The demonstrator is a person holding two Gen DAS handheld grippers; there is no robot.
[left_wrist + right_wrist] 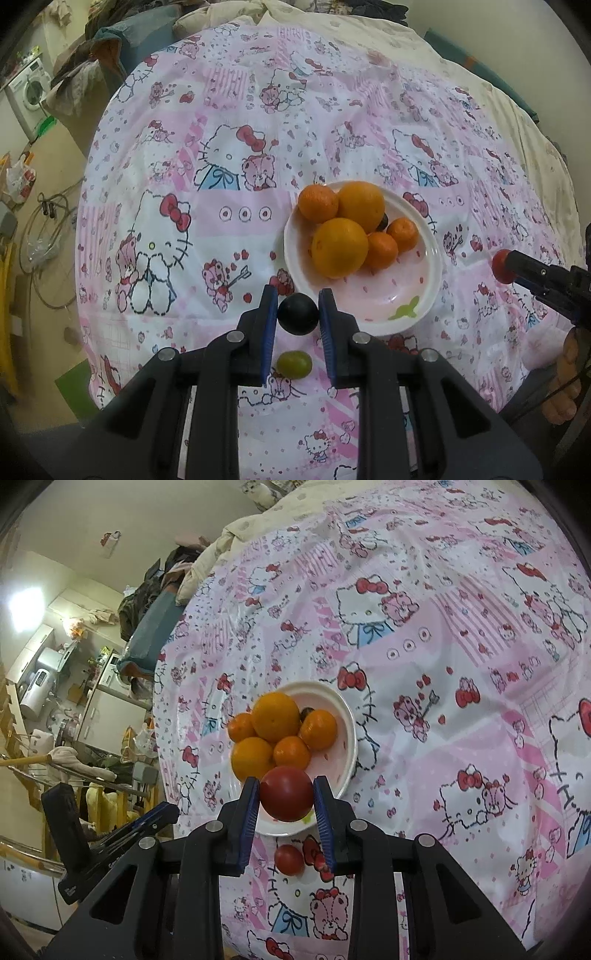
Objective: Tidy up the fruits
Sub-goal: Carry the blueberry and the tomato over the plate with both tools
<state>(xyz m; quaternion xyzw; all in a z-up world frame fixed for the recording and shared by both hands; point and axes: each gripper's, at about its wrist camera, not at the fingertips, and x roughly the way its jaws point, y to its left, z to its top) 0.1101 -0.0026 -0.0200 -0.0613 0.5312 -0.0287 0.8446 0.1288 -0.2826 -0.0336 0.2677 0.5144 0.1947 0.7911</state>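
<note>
A white plate (424, 266) on the patterned cloth holds several oranges and tangerines (340, 246), with a dark fruit (384, 221) half hidden among them. My left gripper (298, 311) is shut on a dark round grape (297, 313), raised just short of the plate's near rim. A green grape (294, 364) lies on the cloth below it. My right gripper (285, 794) is shut on a red tomato (286, 793) over the plate (349, 734). That tomato (501, 266) also shows at the right in the left wrist view. A smaller red tomato (289, 859) lies on the cloth under the right gripper.
The pink and white cartoon-print cloth (221, 184) covers a bed, with a cream quilt (406, 40) bunched at its far end. Left of the bed are a washing machine (29, 88), bags and cables on the floor. A person's bare foot (565, 380) shows at the right edge.
</note>
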